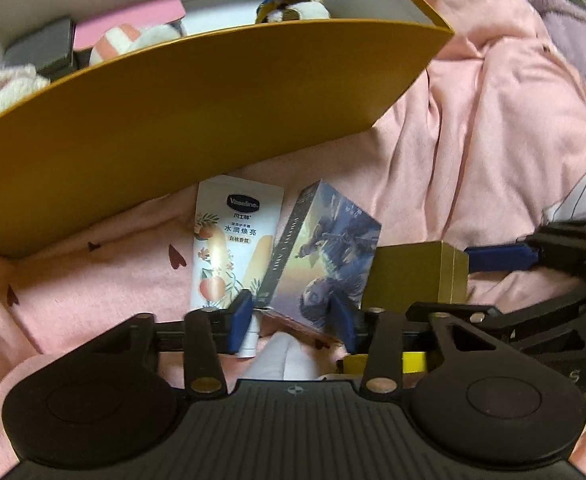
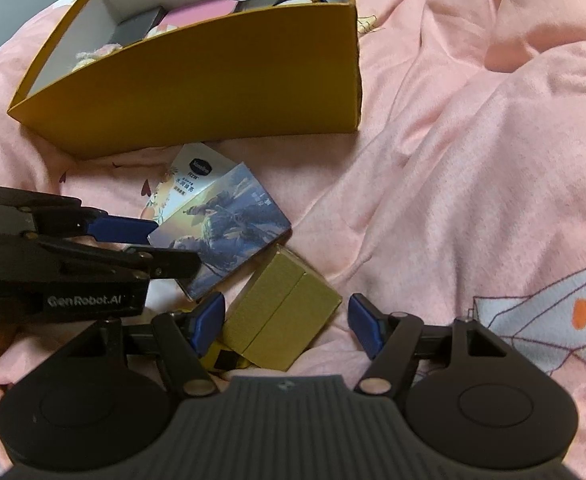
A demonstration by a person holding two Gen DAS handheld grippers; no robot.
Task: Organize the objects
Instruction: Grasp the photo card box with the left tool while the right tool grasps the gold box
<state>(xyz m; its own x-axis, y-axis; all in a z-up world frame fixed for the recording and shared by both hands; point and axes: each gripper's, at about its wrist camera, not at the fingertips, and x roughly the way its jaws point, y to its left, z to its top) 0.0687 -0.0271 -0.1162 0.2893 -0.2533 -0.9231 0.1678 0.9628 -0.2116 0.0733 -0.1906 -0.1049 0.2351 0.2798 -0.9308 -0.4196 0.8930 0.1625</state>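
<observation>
In the yellow box (image 2: 197, 80) several things sit; outside, the left gripper (image 1: 291, 316) brackets the picture box (image 1: 325, 252), the right gripper (image 2: 287, 320) gapes around the gold box (image 2: 281, 320), and the tube (image 1: 229, 240) waits.

The place is a home, most likely a bedroom. A soft pink blanket (image 2: 473, 140) with small heart prints covers a bed in folds. On it stands a yellow cardboard box (image 2: 213, 92) with soft toys (image 1: 13, 88) inside, and a hand cream tube (image 1: 229, 240) lies beside it.
</observation>
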